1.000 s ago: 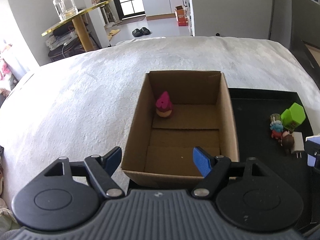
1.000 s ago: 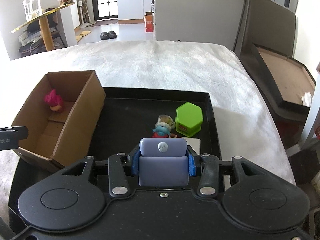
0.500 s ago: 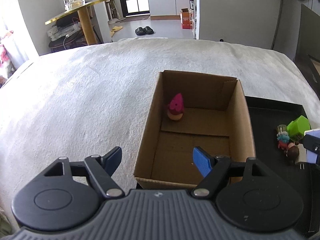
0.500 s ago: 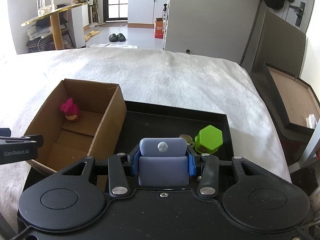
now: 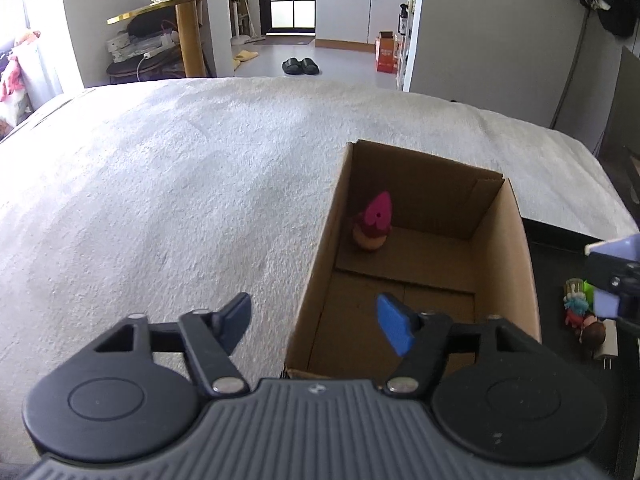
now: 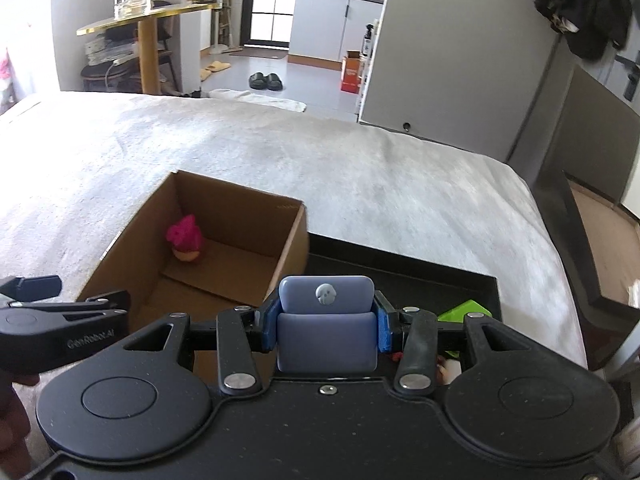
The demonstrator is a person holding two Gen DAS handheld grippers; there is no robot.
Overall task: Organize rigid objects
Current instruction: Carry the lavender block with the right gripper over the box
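The right gripper [image 6: 326, 328] is clamped on a case [image 6: 327, 322], a smooth lavender block with rounded corners and a small grey emblem on its upper half; the blue pads press its two sides. It hangs over the black tray [image 6: 404, 276], just right of the box [image 6: 236, 236].

The box is plain brown corrugated cardboard, open-topped and rectangular, with a loose flap lying flat on its floor. It sits on the white, nubbly cloth [image 5: 180, 184], its right wall against the tray's left edge. In its far left corner stands a toy [image 5: 374, 224]: a magenta, pointed top on a rounded tan base.

The left gripper [image 5: 316, 320] holds nothing. Its jaws have just been closing but remain apart, straddling the box's near left corner, one blue pad over the cloth, the other over the box floor.

On the glossy tray, near its right edge, a small cluster lies: a green hexagonal block [image 6: 464, 311], mostly hidden behind the right gripper, a little figurine [image 5: 576, 304] with a blue body, and a round brown piece [image 5: 592, 332] beside a white plug [image 5: 608, 346].
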